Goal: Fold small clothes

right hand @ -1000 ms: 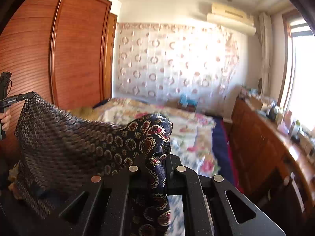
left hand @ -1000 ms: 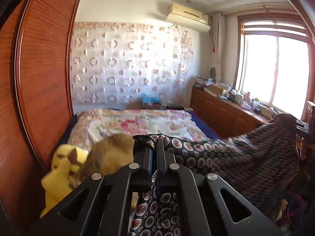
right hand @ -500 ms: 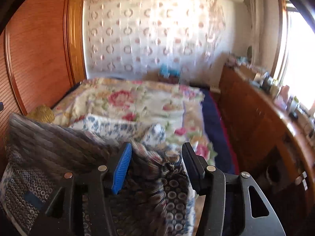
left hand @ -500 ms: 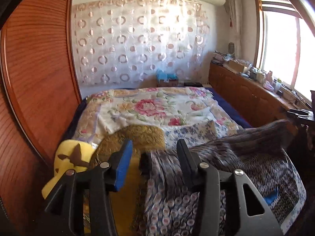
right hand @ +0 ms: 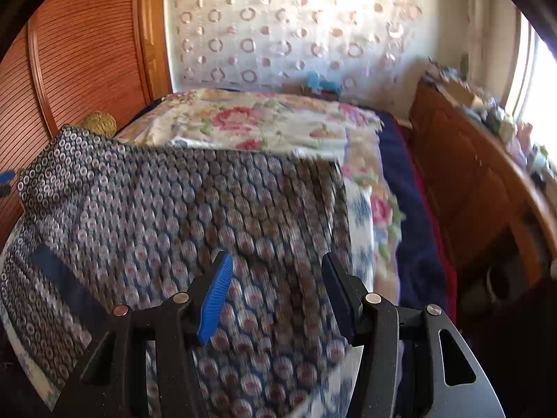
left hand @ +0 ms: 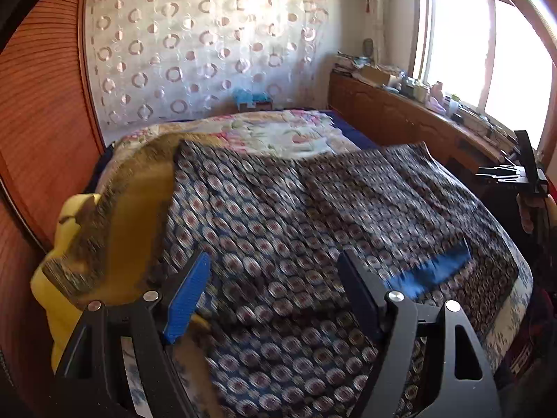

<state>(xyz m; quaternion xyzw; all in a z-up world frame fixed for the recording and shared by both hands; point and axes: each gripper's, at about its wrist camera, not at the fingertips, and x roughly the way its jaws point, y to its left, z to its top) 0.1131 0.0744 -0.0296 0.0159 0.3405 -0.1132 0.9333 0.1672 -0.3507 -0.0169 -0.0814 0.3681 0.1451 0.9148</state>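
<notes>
Jaws of the left gripper (left hand: 271, 292) are opening and the right gripper (right hand: 276, 296) stands released over the dark medallion-print garment (left hand: 313, 216) spread on the floral-quilted bed (right hand: 264, 122); its near fold looks loose and may slide apart

**Black claws with blue pads**

The left claw (left hand: 273, 285) has matte black, grainy-textured arms with triangular cut-outs and round silver screw heads at the joints. One finger carries a ribbed bright blue pad (left hand: 186, 299); the other looks dark. The right claw (right hand: 275, 289) is built alike: black frame, silver screws, a ribbed blue pad (right hand: 216, 299).
</notes>
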